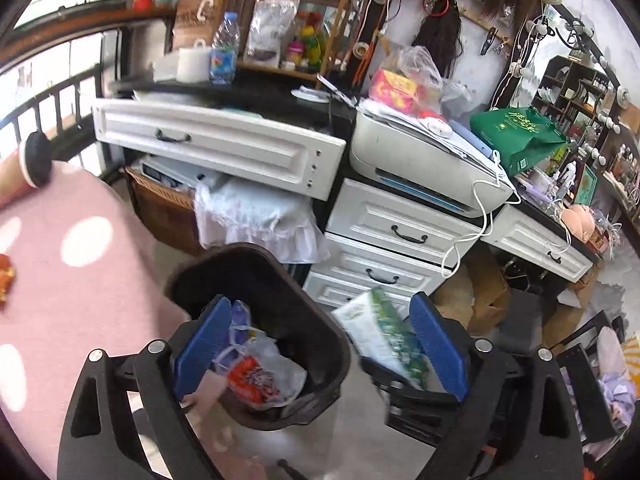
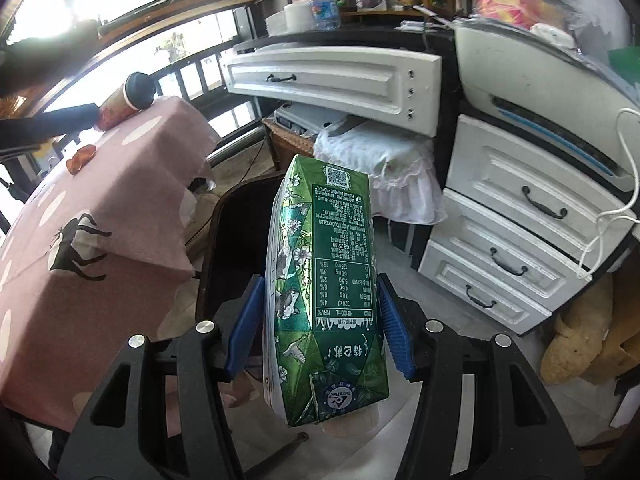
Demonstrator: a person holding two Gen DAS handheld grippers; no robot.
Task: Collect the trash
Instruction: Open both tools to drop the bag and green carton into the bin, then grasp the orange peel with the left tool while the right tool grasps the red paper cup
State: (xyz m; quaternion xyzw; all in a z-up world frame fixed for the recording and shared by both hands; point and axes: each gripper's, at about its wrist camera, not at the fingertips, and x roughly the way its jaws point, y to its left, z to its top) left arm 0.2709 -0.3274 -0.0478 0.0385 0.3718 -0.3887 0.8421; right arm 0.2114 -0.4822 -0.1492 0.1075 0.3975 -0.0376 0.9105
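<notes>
Here the left gripper [image 1: 320,344] points steeply downward over the dark brown plastic waste bin [image 1: 320,364], its blue-padded jaws spread wide with nothing pressed between them; the left pad hangs over the bin's mouth and the right pad lies outside the rim, toward the drawers. Inside the bin sits a crumpled clear plastic bag with red and white printed wrappers [image 1: 260,372], lying against the near wall. The right gripper [image 2: 320,320] also tilts downward, and its blue pads are clamped on a tall green and white drink carton [image 2: 326,292], pressing on its two narrow sides near the lower half. The carton is a glossy rectangular pack, printed with white flowers, birds and a nutrition table, its folded end seam nearest the camera and slightly dented. Its long axis runs along the fingers, away from the camera, so the far end with the square code points toward the bin's rim [image 2: 224,208] and the white frilled cloth bundle [image 2: 384,164] beyond. In the left wrist view the same carton [image 1: 380,332] shows blurred, just beside the bin's right edge. The bin stands on the pale floor between the corner of the pink tablecloth with white dots [image 2: 120,200] and the white three-drawer cabinet [image 2: 520,236].
</notes>
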